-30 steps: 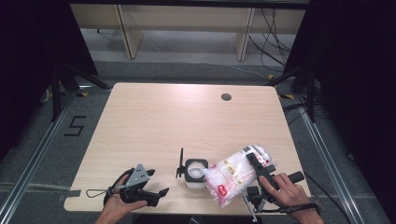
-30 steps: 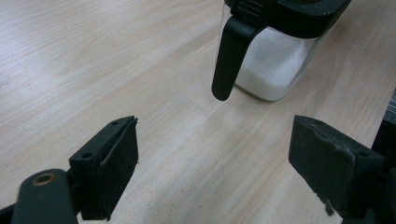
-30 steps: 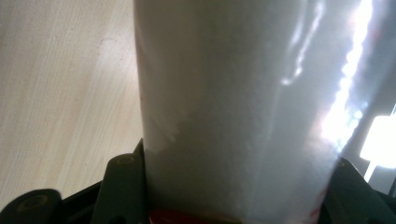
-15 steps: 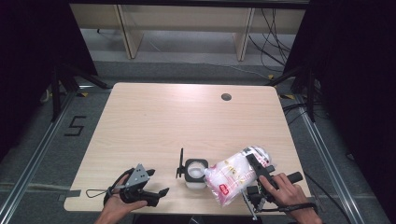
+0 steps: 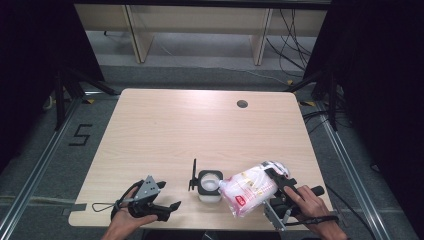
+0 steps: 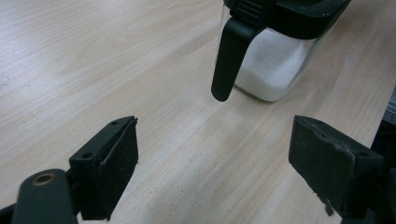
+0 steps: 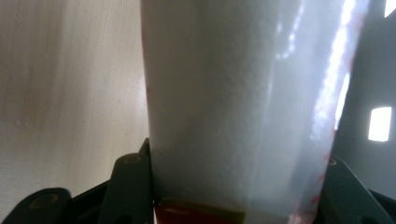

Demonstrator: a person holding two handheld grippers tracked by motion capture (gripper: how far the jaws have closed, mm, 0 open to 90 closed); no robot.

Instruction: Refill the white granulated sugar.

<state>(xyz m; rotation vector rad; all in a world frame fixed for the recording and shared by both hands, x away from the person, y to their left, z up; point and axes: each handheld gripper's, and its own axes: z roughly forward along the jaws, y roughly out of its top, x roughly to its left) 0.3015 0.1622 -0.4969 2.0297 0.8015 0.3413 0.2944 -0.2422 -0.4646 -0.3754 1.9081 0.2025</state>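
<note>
A clear plastic bag of white grains [image 5: 250, 190] with red print lies tilted, its mouth over a small clear container [image 5: 210, 186] with a black rim and a raised black lid flap [image 5: 193, 175]. My right gripper [image 5: 272, 181] is shut on the bag's rear end, and its jaws have just been closing further on the bag. In the right gripper view the bag [image 7: 238, 102] sits squeezed between both jaws of that gripper [image 7: 238, 196]. My left gripper [image 5: 171, 211] rests open on the table, left of the container. Ahead of the left gripper [image 6: 215, 163] stands the container [image 6: 273, 65], partly filled with white grains.
The wooden table [image 5: 200, 130] has a round cable hole [image 5: 242, 104] at the far right. Beyond the far edge stand shelf legs and cables on the floor. A person's hands hold both grippers at the near edge.
The right hand and the bag have shifted only slightly, the bag sagging a little lower toward the container. The left gripper has kept still.
</note>
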